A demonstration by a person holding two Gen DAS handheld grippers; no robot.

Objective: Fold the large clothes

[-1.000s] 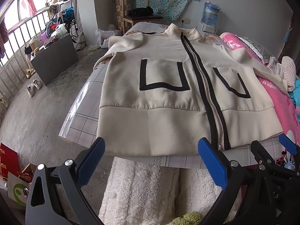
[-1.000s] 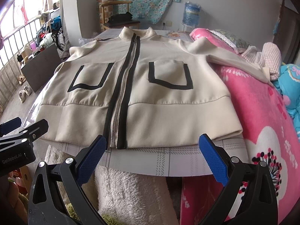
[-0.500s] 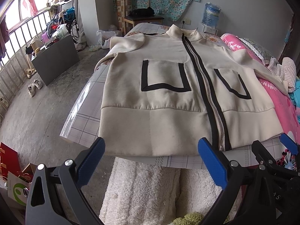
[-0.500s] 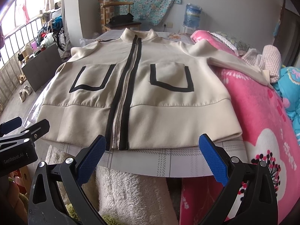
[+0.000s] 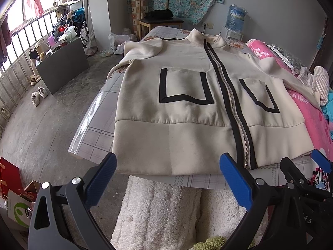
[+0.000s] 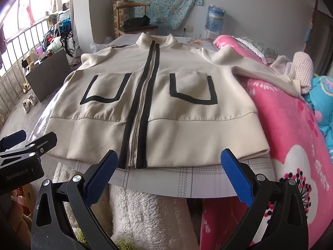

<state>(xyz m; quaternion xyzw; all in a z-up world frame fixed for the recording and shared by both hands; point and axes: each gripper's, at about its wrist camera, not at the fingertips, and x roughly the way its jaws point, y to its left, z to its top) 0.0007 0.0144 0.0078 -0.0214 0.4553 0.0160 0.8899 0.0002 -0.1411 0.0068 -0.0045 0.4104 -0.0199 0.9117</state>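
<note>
both grippers wide apart, level before jacket hem

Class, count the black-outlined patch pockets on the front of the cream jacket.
2. One pocket lies left of the zip in the right wrist view, the other pocket right of it, both above the hem band. The jacket's underside is hidden.

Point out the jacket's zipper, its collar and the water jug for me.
zipper (image 6: pixel 139 116): right wrist view, on the metal teeth midway down the front.
collar (image 6: pixel 164 40): right wrist view, right half of the stand-up collar.
water jug (image 5: pixel 235 18): left wrist view, middle of the blue bottle.
</note>
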